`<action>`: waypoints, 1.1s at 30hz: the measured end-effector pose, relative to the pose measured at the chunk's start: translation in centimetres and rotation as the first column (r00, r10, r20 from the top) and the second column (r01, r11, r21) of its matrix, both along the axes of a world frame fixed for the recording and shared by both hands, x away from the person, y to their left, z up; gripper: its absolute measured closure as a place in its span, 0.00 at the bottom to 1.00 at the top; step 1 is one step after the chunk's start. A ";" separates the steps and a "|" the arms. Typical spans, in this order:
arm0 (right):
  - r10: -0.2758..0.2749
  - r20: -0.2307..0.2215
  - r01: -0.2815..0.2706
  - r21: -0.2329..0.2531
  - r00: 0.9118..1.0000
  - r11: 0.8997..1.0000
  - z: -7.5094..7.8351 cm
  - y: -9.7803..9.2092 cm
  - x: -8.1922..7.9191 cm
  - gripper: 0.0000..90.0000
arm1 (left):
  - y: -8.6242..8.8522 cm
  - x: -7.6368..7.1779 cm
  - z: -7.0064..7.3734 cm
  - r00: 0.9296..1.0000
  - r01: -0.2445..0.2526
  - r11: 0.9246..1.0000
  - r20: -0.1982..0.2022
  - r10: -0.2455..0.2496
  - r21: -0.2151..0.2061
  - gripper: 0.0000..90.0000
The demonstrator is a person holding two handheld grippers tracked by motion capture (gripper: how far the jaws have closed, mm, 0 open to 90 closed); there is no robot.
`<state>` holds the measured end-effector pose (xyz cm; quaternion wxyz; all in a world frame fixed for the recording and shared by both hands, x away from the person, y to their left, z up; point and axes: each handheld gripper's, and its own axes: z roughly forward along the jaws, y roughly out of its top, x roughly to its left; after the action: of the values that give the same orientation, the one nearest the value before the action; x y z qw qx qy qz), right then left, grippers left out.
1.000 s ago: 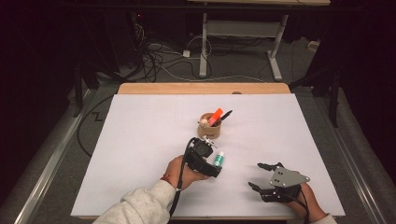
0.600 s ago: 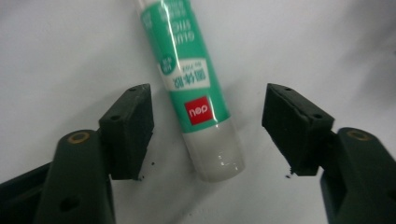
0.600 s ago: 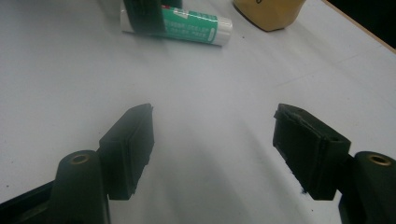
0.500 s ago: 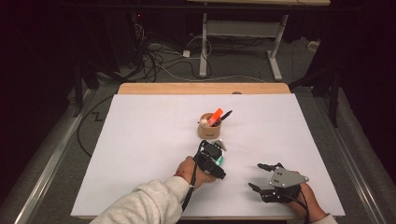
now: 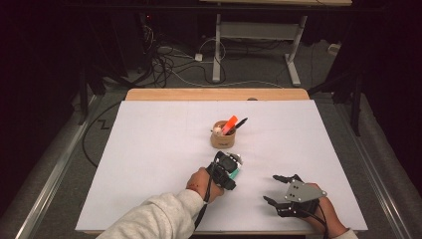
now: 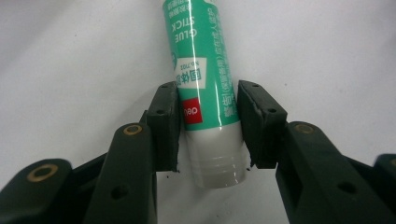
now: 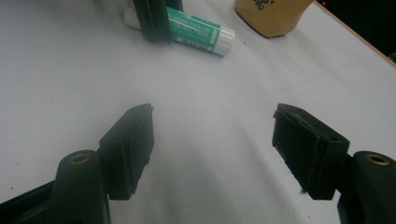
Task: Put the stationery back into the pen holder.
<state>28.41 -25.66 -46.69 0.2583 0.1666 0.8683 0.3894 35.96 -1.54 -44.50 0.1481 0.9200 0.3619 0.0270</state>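
A green and white glue stick (image 6: 205, 70) lies on the white table sheet (image 5: 149, 164), its white end toward the camera in the left gripper view. My left gripper (image 6: 208, 126) is shut on the glue stick, with a pad against each side near that white end. In the high view the left gripper (image 5: 229, 168) sits just in front of a tan cup (image 5: 223, 140), with the glue stick (image 5: 236, 172) at its tip. My right gripper (image 5: 277, 190) rests open at the front right with nothing between its fingers (image 7: 128, 149).
The tan cup holds an orange marker (image 5: 229, 124), a black pen (image 5: 240, 123) and a small white item. The right gripper view shows the glue stick (image 7: 196, 30) and the cup (image 7: 273, 14) beyond the open jaws. A wooden edge (image 5: 214, 94) runs along the table's far side.
My left hand slid a little to the right and forward, bringing its jaws around the glue stick. The right gripper has stayed where it was.
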 end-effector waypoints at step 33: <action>-0.033 0.383 0.091 -0.136 0.923 0.986 0.9 3.2 0.1 0.36 | 1.7 0.4 3.1 0.965 0.240 0.968 0.129 -0.229 -0.074 0.70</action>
<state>28.52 -22.46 -45.83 0.4455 0.0955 0.8231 0.3389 36.41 0.16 -41.42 0.2124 0.9456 0.2417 0.0481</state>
